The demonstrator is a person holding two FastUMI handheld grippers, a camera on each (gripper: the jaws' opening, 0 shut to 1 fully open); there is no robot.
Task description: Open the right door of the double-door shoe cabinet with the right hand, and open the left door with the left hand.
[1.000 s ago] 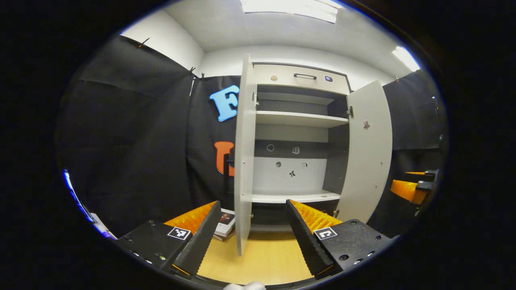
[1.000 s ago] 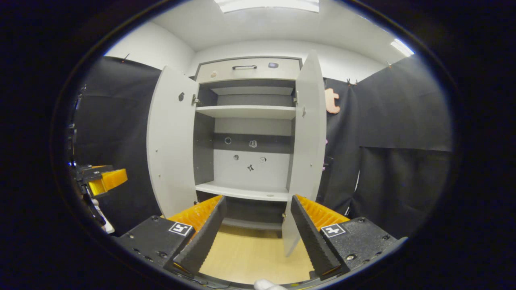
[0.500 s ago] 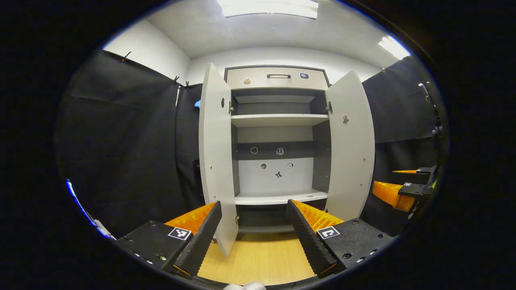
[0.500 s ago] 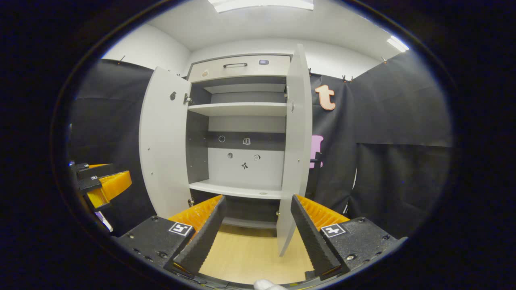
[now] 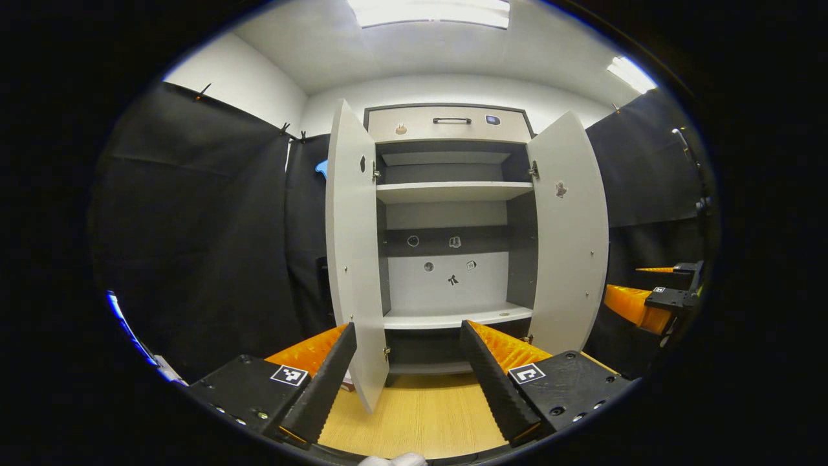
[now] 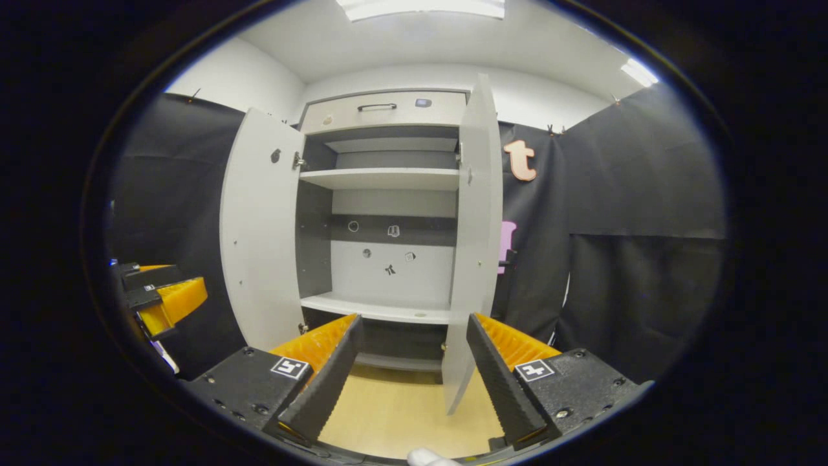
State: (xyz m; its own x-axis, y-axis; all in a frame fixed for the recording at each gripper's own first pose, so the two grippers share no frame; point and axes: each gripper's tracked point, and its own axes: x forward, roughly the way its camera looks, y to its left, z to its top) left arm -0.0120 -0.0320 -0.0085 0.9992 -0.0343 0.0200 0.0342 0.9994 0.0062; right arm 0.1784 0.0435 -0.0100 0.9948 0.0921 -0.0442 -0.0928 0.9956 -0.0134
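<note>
The pale grey shoe cabinet (image 5: 446,123) stands ahead with both doors swung wide. In the left gripper view the left door (image 5: 352,246) is just beyond my left gripper (image 5: 407,375), which is open and holds nothing. The right door (image 5: 572,233) stands open too, and the other gripper (image 5: 647,301) hangs beyond it at the right edge. In the right gripper view the right door (image 6: 477,239) is edge-on just past my right gripper (image 6: 414,372), open and apart from it. The left door (image 6: 262,233) is open, with the other gripper (image 6: 165,301) at the far left.
Inside, two shelves (image 5: 453,191) and a back panel with small stickers (image 5: 453,279) are bare. A drawer with a dark handle (image 6: 376,107) tops the cabinet. Wooden floor (image 5: 420,421) lies in front. Black cloth walls close in on both sides.
The left gripper view has swung from facing the left door edge-on to facing the cabinet squarely. The right gripper view shifted slightly. Both doors stay open and both grippers stay open.
</note>
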